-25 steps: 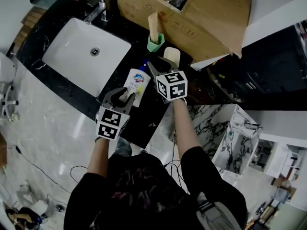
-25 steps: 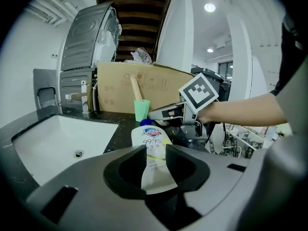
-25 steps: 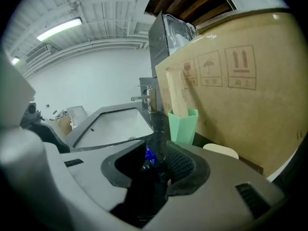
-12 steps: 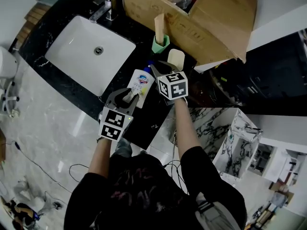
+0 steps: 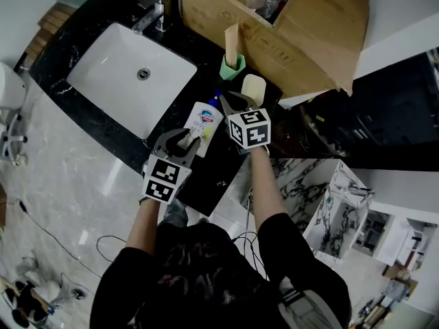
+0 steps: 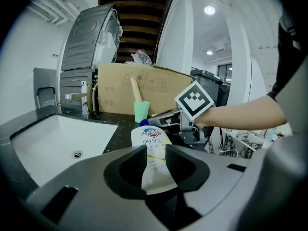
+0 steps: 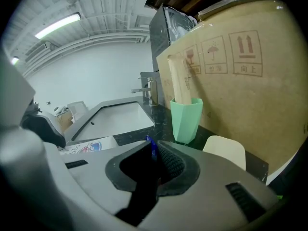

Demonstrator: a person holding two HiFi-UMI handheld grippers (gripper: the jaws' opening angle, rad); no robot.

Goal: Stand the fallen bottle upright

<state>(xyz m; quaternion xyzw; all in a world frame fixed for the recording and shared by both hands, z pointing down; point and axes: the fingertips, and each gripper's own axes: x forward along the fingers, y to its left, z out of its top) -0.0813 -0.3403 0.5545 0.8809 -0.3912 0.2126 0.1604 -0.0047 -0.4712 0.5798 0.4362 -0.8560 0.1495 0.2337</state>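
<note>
The black worktop (image 5: 206, 177) runs diagonally across the head view, with the cardboard box (image 5: 302, 40) at the top and the white sink (image 5: 116, 81) in the upper left. The bottle (image 5: 204, 123), white with a blue cap, lies on its side on the worktop at the centre of the frame, between sink and box. Its cap end points up the frame toward the green cup (image 5: 235, 62). The left gripper (image 5: 182, 137) is clamped on the bottle's base end, the lower end in the picture, probably to anchor it as a pivot. The right gripper (image 5: 222, 101) sits at the cap end. Its jaws have just been closing and stand narrow, pinching the blue cap (image 7: 151, 148) between them. Holding both ends likely gives control for swinging the bottle upright. A small cream object (image 5: 252, 88) lies just beside the right gripper, near the cup, so the tilt calls for care there.
</note>
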